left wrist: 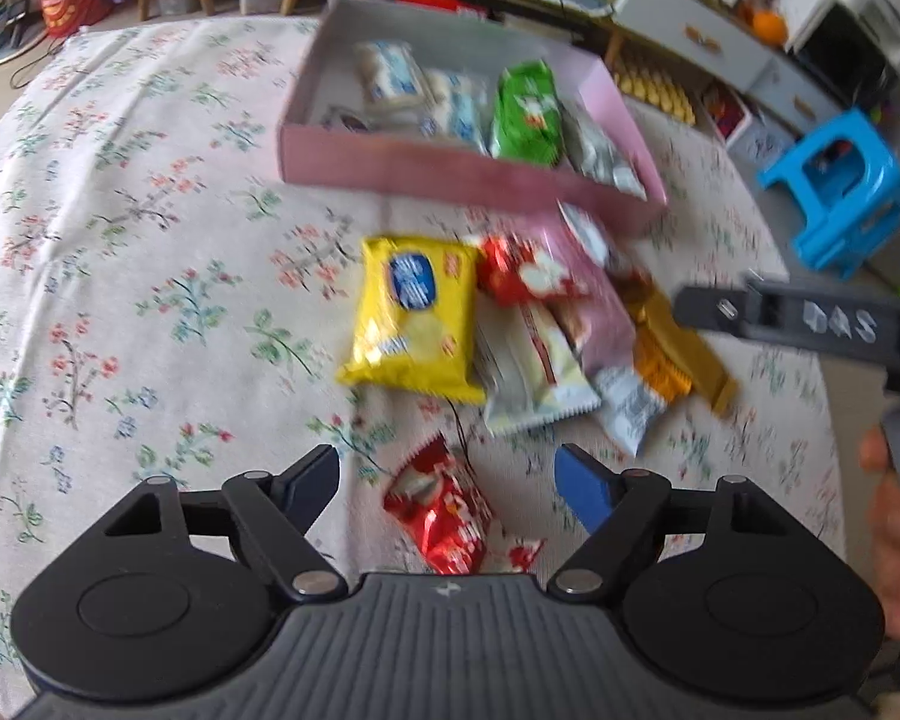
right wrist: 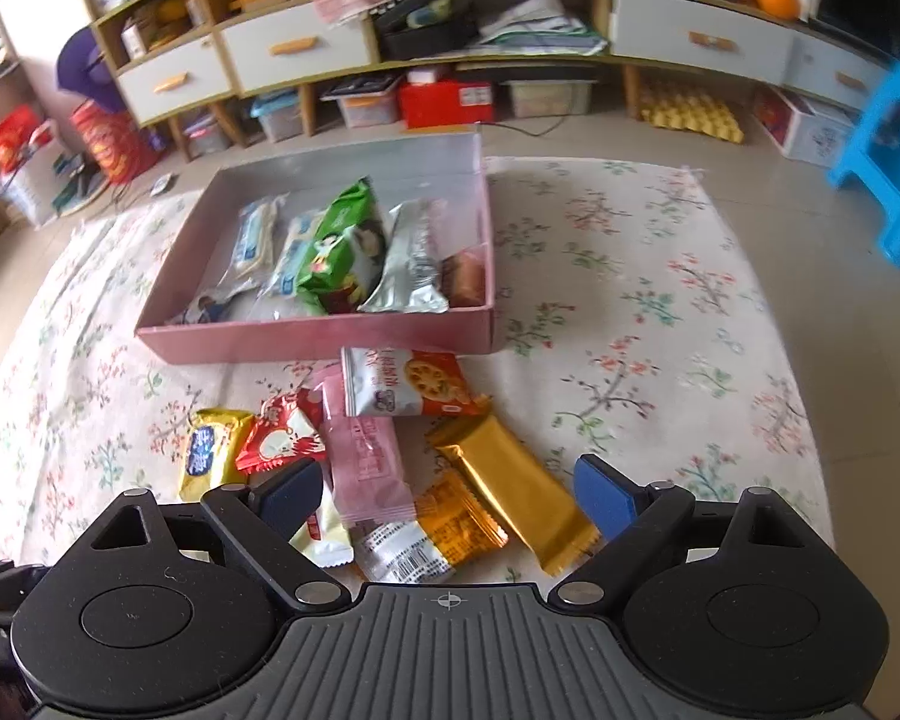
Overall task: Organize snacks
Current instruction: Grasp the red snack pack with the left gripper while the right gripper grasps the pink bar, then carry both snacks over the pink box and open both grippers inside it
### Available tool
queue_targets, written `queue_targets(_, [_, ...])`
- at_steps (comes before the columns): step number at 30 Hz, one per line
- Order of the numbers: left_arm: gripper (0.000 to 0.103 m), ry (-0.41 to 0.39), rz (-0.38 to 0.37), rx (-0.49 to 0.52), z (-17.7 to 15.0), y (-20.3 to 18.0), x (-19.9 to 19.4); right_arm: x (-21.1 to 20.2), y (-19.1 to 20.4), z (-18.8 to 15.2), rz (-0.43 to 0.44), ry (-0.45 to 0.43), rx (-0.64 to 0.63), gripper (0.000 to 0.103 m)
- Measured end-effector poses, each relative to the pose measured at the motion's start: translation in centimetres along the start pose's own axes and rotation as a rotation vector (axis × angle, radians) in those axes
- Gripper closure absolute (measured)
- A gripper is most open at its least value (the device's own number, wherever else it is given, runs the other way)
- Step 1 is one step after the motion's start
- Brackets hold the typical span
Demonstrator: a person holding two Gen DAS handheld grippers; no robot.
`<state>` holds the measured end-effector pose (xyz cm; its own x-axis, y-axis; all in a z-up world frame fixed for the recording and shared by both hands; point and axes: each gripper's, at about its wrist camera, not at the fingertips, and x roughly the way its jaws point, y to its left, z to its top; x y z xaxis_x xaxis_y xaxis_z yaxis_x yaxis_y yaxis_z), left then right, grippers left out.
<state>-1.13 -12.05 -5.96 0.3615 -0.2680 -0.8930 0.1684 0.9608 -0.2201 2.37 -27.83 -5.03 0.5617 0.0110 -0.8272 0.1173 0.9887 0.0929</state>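
A pink box [left wrist: 450, 168] [right wrist: 330, 342] holds several packets, among them a green one [left wrist: 525, 114] [right wrist: 342, 246]. In front of it, loose snacks are piled on the floral cloth: a yellow packet [left wrist: 414, 318] [right wrist: 210, 450], a red-and-white one [left wrist: 522, 276] [right wrist: 282, 438], a pink one [right wrist: 366, 468], a gold bar [right wrist: 510, 492] and an orange packet [right wrist: 456, 516]. My left gripper [left wrist: 450, 471] is open, with a separate red packet [left wrist: 444, 510] lying between its jaws, untouched. My right gripper [right wrist: 447, 486] is open low over the pink and gold packets.
The floral cloth [left wrist: 120, 240] covers the floor around the pile. A blue stool [left wrist: 840, 192] [right wrist: 894, 168] stands to the right. A low shelf unit with drawers [right wrist: 294, 54] and storage bins runs along the back. A hand [left wrist: 894, 516] shows at the right edge.
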Motion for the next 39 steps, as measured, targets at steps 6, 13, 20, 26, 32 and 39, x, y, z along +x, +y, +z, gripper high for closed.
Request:
queue_targets(6, [0.037, 0.027, 0.04, 0.067, -0.8, -0.9, 1.6, 2.1, 1.0, -0.2, -0.006, 0.036, -0.068, 0.018])
queue_targets(13, [0.073, 0.04, 0.036, 0.11, -0.6, -0.9, 2.4, 4.2, 2.3, 0.1, 0.056, 0.058, -0.1, 0.044])
queue_targets(20, [0.075, 0.015, -0.02, 0.072, -0.2, 0.5, 1.0, 6.1, 3.3, 0.3, 0.06, 0.099, -0.125, 0.07])
queue_targets(26, [0.075, -0.057, -0.069, 0.047, 0.7, 1.3, -1.3, 3.3, 1.0, 0.5, 0.178, 0.122, 0.068, 0.071])
queue_targets(32, [0.075, -0.134, -0.105, 0.024, 2.1, 1.9, -3.2, 1.0, -1.4, -0.5, 0.281, 0.144, 0.258, 0.071])
queue_targets(39, [0.075, -0.244, -0.081, -0.012, 4.6, 3.6, -4.7, -0.7, -2.3, 0.5, 0.277, 0.019, 0.32, 0.071])
